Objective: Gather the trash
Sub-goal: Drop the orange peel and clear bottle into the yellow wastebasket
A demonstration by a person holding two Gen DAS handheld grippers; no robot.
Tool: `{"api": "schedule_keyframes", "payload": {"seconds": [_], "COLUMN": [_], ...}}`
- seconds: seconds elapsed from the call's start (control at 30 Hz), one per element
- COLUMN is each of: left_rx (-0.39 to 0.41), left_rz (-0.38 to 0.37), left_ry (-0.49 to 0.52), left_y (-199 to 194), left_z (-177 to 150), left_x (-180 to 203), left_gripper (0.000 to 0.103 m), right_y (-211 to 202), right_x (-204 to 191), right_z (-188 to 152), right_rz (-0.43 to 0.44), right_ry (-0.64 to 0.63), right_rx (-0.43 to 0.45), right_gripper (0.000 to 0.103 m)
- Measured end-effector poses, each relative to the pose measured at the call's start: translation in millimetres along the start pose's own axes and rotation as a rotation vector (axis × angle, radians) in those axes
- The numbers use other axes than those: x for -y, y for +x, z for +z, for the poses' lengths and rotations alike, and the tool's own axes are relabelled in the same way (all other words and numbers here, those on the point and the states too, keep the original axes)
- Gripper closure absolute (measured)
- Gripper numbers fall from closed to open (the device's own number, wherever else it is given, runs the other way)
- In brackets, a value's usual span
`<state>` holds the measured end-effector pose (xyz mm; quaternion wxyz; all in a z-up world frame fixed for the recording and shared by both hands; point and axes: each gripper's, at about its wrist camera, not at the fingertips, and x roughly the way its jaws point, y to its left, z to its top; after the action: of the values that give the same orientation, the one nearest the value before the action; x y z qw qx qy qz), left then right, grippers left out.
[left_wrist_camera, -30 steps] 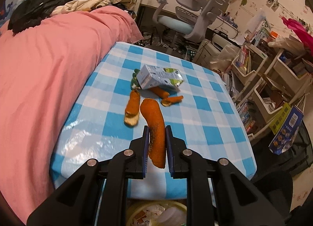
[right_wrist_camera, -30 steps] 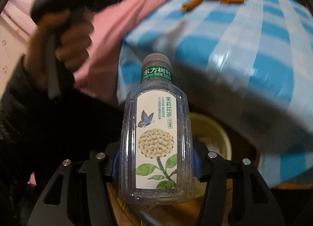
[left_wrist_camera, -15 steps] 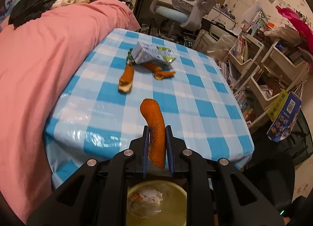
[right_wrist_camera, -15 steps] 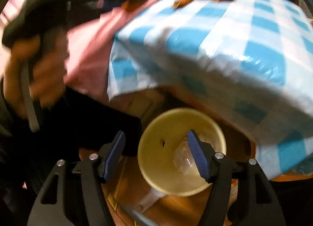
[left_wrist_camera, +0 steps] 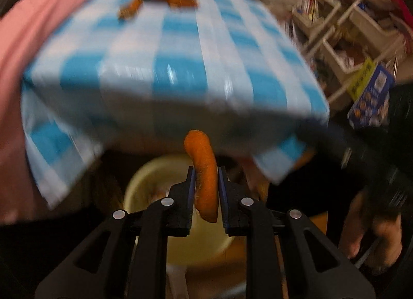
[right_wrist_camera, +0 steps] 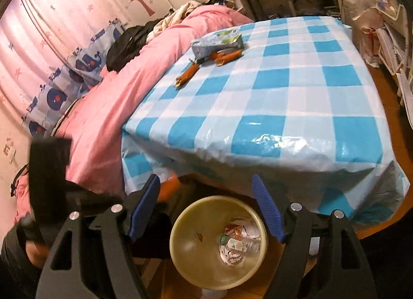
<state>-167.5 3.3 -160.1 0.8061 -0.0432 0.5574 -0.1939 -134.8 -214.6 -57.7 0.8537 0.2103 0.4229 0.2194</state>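
Now my left tool [left_wrist_camera: 205,190] pinches the orange peel [left_wrist_camera: 204,175] over the bin [right_wrist_camera: 218,242] below the table's [right_wrist_camera: 258,97] near edge. Let go too early and the peel could clip the rim and land on the floor. My right tool [right_wrist_camera: 206,208], jaws just widened, holds nothing; its bottle [right_wrist_camera: 240,243] lies inside the bin.

no readable text, carton [right_wrist_camera: 217,41] and box [left_wrist_camera: 371,101] print blurred
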Motion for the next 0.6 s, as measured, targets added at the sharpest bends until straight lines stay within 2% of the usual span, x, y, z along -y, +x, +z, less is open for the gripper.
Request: {"api": "schedule_keyframes", "payload": {"seconds": [0.03, 0.07, 0.1, 0.17, 0.27, 0.6], "left_rx": [-0.025, -0.049, -0.071, -0.071, -0.016, 0.250], "left_rz": [0.006, 0.011, 0.012, 0.053, 0.051, 0.150], "left_ry": [0.005, 0.012, 0.019, 0.032, 0.014, -0.116], "left_y": [4, 8, 12, 13, 4, -35], "left_z": [-6, -10, -13, -15, -13, 4], "left_x": [3, 5, 8, 11, 7, -18], "left_gripper": [0.086, 0.078, 0.063, 0.048, 0.046, 0.031], "right_y": [0, -3, -4, -6, -12, -10], "right_x": [0, 1, 2, 4, 4, 1], "right_z": [0, 0, 0, 0, -1, -3], "right_rz": [-0.001, -0.002, -0.003, -0.003, -0.010, -0.023], "right_ry": [0.002, 0.004, 0.005, 0.007, 0.002, -0.014], "right_rx": [0.004, 0.008, 0.011, 0.017, 0.031, 0.030], "right_gripper": [0.032, 0.032, 0.031, 0.031, 0.031, 0.030]}}
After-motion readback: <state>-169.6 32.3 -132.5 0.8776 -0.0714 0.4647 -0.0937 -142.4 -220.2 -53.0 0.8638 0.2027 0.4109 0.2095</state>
